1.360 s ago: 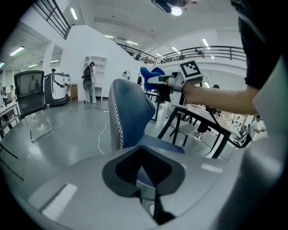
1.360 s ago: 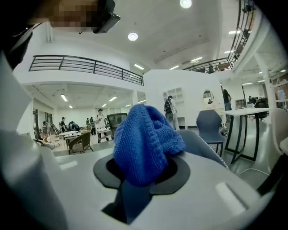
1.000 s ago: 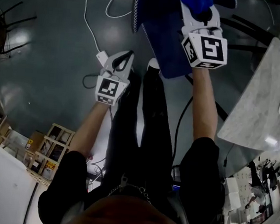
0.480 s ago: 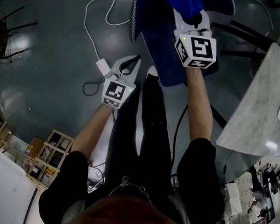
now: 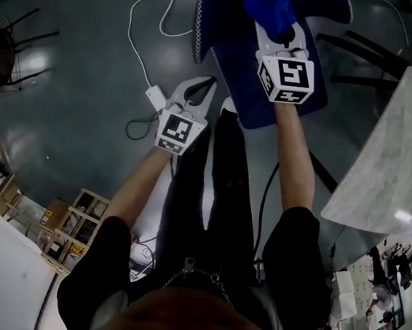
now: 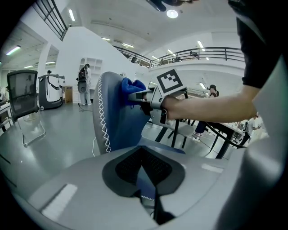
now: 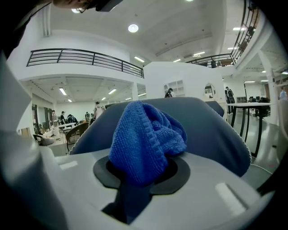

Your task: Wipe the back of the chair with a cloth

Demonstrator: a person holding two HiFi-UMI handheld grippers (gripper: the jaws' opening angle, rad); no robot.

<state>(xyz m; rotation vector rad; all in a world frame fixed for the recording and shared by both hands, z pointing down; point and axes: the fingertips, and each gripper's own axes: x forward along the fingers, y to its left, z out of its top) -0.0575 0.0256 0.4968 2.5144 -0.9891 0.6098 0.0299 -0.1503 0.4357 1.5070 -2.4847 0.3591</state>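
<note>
Dark blue padded chair back (image 5: 229, 49) with white stitching: the bunched blue knit cloth (image 7: 144, 134) presses near its top, clamped in the right gripper (image 7: 137, 182). The left gripper (image 6: 146, 179) idles just off the chair back, jaws together and empty. Nothing is bracing the chair, so a hard push might shove it away.

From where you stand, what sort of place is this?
Probably a big open-plan office or lab hall: a railed upper balcony overlooks it, a mesh office chair stands on the polished grey floor, and a long table stands further off.
</note>
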